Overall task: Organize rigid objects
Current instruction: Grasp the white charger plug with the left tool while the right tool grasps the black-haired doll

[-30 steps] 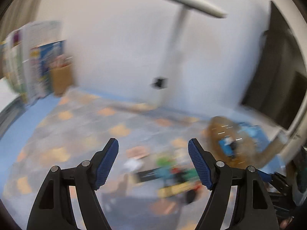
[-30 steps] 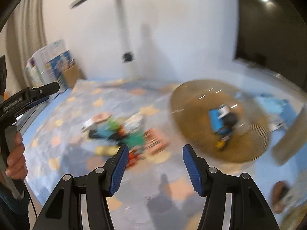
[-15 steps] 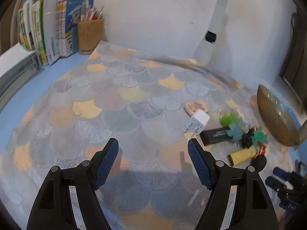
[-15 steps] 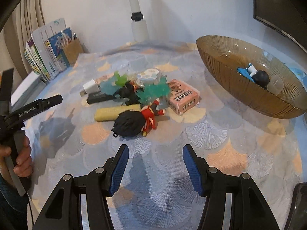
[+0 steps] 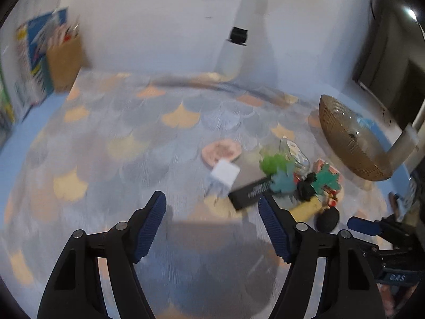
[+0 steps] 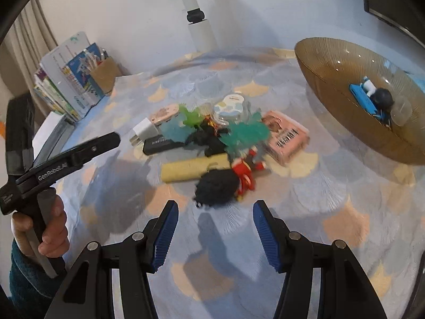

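Observation:
A pile of small items lies on the scalloped mat [image 6: 332, 212]: a white charger plug [image 6: 145, 130], a black bar [image 6: 159, 143], a yellow roll [image 6: 194, 168], a black-haired figure in red [image 6: 217, 188], a pink box [image 6: 288, 138], green and teal leaf shapes [image 6: 247, 133] and a small round jar [image 6: 229, 109]. My right gripper [image 6: 215, 207] hovers open just in front of the figure, with nothing between its fingers. My left gripper [image 5: 211, 202] is left of the pile, near the plug [image 5: 224, 172] and the bar [image 5: 251, 192]. Its jaws are closing with nothing between them.
An amber ribbed bowl [image 6: 332, 61] sits right of the pile and holds a blue piece [image 6: 364, 98] and a dark round-headed toy. Books [image 6: 66, 85] and a cardboard pen holder [image 6: 106, 73] stand at the back left. A white lamp post [image 6: 198, 24] rises behind the mat.
Both grippers have come down closer to the mat and the pile. The left view has swung right toward the plug and black bar, and its jaws stand slightly narrower.

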`<state>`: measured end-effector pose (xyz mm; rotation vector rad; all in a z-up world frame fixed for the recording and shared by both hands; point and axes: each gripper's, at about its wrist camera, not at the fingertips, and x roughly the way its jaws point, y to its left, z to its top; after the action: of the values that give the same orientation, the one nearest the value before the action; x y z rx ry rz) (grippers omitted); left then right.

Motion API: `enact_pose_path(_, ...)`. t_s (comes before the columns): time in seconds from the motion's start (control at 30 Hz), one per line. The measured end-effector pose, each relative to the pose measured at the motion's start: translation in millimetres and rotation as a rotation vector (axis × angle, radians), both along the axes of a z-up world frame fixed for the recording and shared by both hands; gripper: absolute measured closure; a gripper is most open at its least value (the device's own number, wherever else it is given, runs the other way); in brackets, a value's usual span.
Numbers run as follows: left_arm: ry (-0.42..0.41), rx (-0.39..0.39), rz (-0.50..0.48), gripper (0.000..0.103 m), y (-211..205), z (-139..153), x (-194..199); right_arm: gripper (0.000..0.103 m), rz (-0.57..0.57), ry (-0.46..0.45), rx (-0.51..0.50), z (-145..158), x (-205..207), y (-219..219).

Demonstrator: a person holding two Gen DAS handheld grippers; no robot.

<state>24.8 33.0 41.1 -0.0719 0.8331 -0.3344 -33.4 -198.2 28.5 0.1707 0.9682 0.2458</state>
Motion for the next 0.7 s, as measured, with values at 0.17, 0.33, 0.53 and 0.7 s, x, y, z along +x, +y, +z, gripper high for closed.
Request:
enact_pose_path(0.17,0.042,0.059,-0.047,0.040,-16.4,-11.5,28.0,0.046,-0.035,0.041,0.017,-9.1,11.9,2.8)
enact_pose_path(0.33,0.088,0.063,-0.089,0.051,-23.9,-25.6,42.9,0.046,-0.067,0.057,0.026,-14.0,17.5,0.3)
enact_pose_path(0.53,0.080,0.056,-0.119,0.074,-30.9,-25.9,41.7,0.053,-0.103,0.054,0.058,-16.6,24.1,2.2)
enact_pose_path(0.7,0.070,0.041,-0.088,0.074,-25.3,-21.7,32.4,0.061,-0.061,0.039,0.034,-16.8,14.8,-1.4)
